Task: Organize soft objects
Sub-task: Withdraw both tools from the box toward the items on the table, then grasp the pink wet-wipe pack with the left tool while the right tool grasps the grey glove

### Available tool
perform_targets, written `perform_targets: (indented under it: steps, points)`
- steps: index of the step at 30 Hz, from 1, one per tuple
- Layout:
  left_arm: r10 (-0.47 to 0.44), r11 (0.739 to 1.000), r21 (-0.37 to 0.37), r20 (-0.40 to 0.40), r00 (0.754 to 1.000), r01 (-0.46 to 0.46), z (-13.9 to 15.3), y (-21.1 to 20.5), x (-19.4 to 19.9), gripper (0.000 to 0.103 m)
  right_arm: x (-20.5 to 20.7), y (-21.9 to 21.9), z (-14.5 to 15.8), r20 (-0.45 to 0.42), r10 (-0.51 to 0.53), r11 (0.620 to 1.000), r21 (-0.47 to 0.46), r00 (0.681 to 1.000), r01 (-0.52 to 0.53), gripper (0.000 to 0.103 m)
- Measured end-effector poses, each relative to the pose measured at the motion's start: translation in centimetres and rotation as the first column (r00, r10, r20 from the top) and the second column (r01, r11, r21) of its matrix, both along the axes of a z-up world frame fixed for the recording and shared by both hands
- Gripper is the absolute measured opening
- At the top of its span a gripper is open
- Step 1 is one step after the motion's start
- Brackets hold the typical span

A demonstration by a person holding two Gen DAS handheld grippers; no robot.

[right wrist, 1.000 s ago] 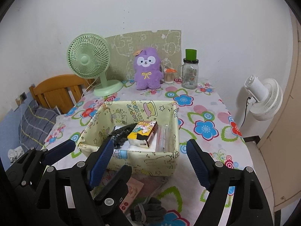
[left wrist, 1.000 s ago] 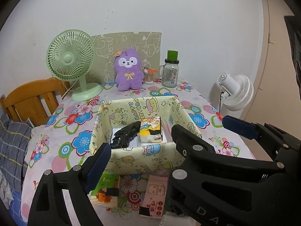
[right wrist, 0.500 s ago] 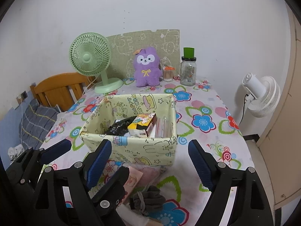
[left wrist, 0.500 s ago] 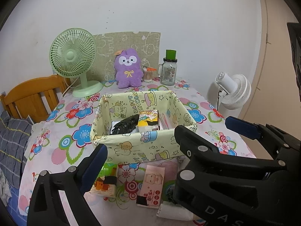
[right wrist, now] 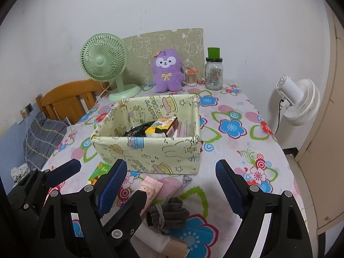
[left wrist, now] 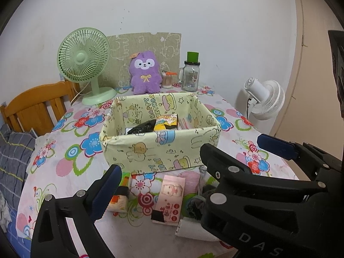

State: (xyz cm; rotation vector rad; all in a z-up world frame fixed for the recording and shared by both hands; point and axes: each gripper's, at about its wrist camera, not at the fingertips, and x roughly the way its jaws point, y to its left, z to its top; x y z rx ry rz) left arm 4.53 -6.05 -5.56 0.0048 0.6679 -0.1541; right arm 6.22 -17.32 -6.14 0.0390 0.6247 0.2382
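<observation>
Right wrist view: grey sock lies below the spread, empty right claw

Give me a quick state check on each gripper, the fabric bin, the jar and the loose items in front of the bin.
left gripper: open, empty.
right gripper: open, empty.
fabric bin: upright, partly filled.
glass jar: upright, green lid on.
grey pouch: crumpled on the table, outside the bin.
pink packet: flat on the table, outside the bin.
green fan: upright; running or not, cannot tell.

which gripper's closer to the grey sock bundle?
Right. The right gripper is open with the grey sock bundle just below its fingers; the left gripper, also open, sits off to the sock's left.
</observation>
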Motion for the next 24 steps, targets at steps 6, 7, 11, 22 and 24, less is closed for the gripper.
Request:
perform_targets:
  steps: [6, 7, 11, 22, 24]
  points:
    - [-0.004, 1.0, -0.007, -0.018, 1.0, 0.003, -1.1, -0.1, -0.4, 0.099, -0.7, -0.2, -1.1, -0.009, 0.004, 1.0, -0.004, 1.0, -0.004, 0.087]
    - [-0.004, 1.0, -0.01, -0.021, 1.0, 0.004, -1.3, -0.1, -0.5, 0.099, -0.8, -0.2, -1.3, -0.011, 0.005, 1.0, -0.004, 1.0, -0.005, 0.087]
    - [0.002, 1.0, -0.022, -0.027, 1.0, -0.002, -2.0, -0.1, -0.7, 0.099, -1.0, -0.3, -2.0, -0.016, 0.008, 1.0, -0.002, 1.0, -0.008, 0.087]
    - [0.002, 1.0, -0.01, -0.021, 1.0, -0.002, -4.0, -1.0, -1.5, 0.099, -1.3, -1.1, -4.2, -0.036, 0.009, 1.0, 0.009, 0.999, -0.009, 0.087]
    - [0.002, 1.0, -0.016, -0.025, 1.0, -0.003, -4.4, -1.1, -1.5, 0.099, -1.4, -1.3, -4.6, -0.037, 0.01, 1.0, 0.007, 0.999, -0.01, 0.087]
